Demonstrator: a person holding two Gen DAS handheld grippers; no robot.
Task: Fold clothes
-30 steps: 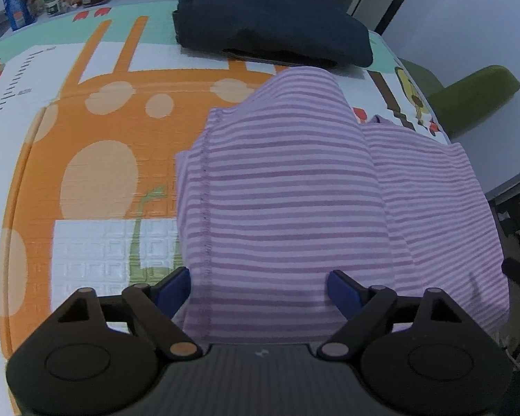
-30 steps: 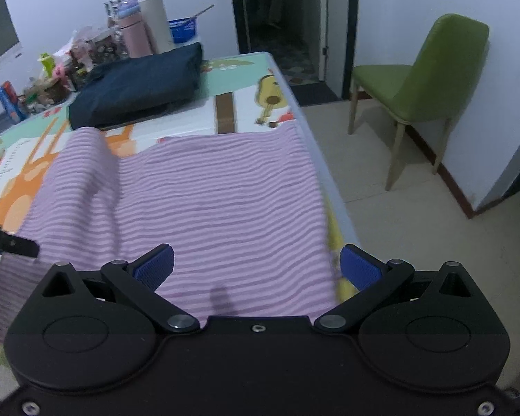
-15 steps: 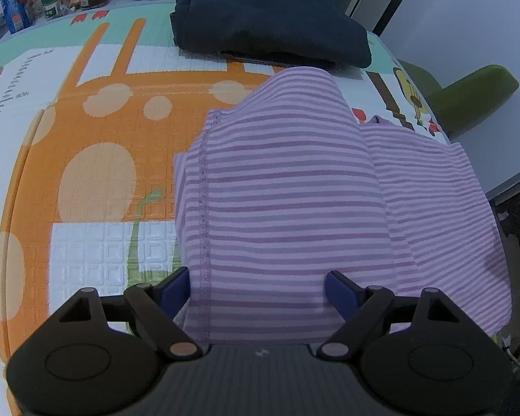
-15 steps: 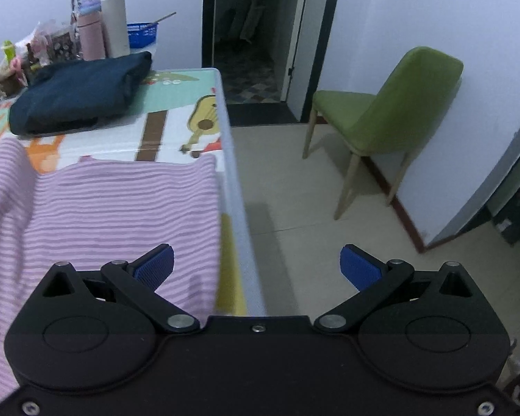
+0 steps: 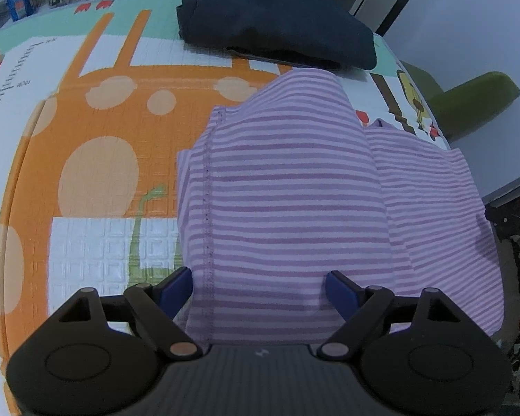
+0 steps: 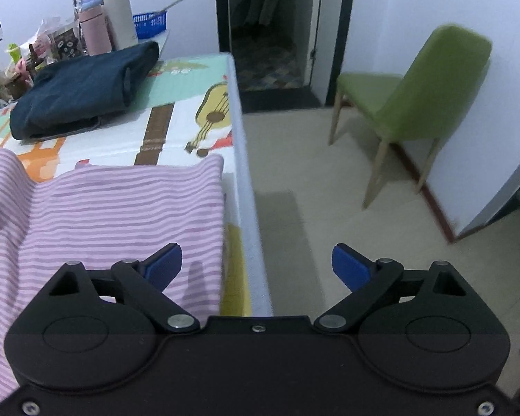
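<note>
striped purple garment (image 5: pixel 287 187) lies partly folded on the play-mat worktop (image 5: pixel 97 159), by its edge | left tongs (image 5: pixel 259 286) spread over its near hem, nothing pinched | right tongs (image 6: pixel 256 267) spread, just narrowing slightly, straddling the worktop edge, empty | folded dark garment (image 6: pixel 83 90) beyond | green chair (image 6: pixel 426 93) on the floor

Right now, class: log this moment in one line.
task: fold | striped shirt: half-folded on mat | left gripper: open over shirt | right gripper: open, closing slightly, empty

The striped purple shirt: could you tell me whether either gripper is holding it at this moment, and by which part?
Neither. The left gripper stands open over the striped purple shirt; the right gripper is open at the table's edge, empty.
</note>
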